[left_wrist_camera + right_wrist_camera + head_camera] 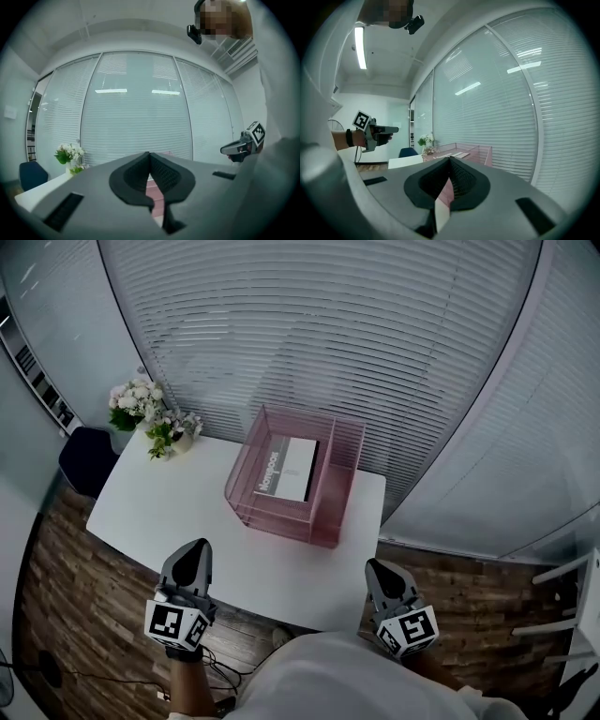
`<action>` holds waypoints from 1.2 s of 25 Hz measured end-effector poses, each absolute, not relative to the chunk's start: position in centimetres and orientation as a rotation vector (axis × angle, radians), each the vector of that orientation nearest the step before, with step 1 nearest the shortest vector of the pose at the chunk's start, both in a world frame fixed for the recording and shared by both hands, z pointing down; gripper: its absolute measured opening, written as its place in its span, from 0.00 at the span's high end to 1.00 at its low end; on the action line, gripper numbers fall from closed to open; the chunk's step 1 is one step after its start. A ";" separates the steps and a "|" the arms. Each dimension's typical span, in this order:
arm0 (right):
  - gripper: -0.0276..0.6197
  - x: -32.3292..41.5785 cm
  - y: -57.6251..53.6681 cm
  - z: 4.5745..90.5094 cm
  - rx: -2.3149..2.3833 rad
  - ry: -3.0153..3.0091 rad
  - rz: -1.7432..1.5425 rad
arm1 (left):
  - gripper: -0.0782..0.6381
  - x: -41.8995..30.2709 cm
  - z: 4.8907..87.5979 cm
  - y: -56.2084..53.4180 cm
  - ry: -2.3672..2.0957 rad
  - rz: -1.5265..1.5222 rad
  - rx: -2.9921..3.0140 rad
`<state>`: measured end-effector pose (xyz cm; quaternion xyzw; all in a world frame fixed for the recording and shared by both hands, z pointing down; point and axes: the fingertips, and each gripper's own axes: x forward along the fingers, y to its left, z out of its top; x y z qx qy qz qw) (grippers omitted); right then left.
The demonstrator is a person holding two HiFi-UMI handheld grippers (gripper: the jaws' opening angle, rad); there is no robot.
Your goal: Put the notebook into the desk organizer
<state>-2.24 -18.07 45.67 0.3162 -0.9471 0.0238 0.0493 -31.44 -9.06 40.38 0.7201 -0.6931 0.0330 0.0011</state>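
One notebook (289,468) lies flat inside the single pink mesh desk organizer (323,521), cover up. Two grippers hang on the organizer's near side, the left gripper (197,549) and the right gripper (377,566), each clenched on nothing (the pads meet at the tips in both gripper views). The organizer stands on one white table (178,512), with two small bunches of flowers (150,413) well to its left, one dark blue chair (86,460) farther left, slatted blinds (328,324) behind it and wood flooring (66,587) below.
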 end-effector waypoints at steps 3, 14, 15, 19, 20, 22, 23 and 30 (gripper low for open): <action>0.94 -2.5 -17.7 45.3 0.959 -2.894 0.057 | 0.88 -31.6 40.1 -8.1 -2.203 0.056 2.239; 0.94 -3.1 -17.2 45.0 0.960 -2.892 0.026 | 0.88 -30.7 41.8 -6.7 -2.173 0.032 2.225; 0.94 -3.2 -17.2 45.0 0.963 -2.891 0.026 | 0.88 -30.7 41.9 -6.7 -2.170 0.035 2.226; 0.94 -3.7 -17.1 45.0 0.951 -2.904 0.010 | 0.88 -30.8 41.9 -6.9 -2.165 0.041 2.233; 0.94 -3.7 -17.0 45.1 0.945 -2.909 0.012 | 0.88 -30.8 41.8 -6.9 -2.164 0.043 2.235; 0.94 -3.8 -17.1 45.2 0.946 -2.914 0.018 | 0.88 -30.8 41.8 -7.0 -2.161 0.048 2.237; 0.94 -3.9 -17.1 45.1 0.950 -2.910 0.018 | 0.88 -30.8 41.8 -7.1 -2.158 0.049 2.238; 0.94 -4.0 -17.4 44.8 0.937 -2.911 -0.005 | 0.88 -30.6 41.6 -7.6 -2.140 0.052 2.252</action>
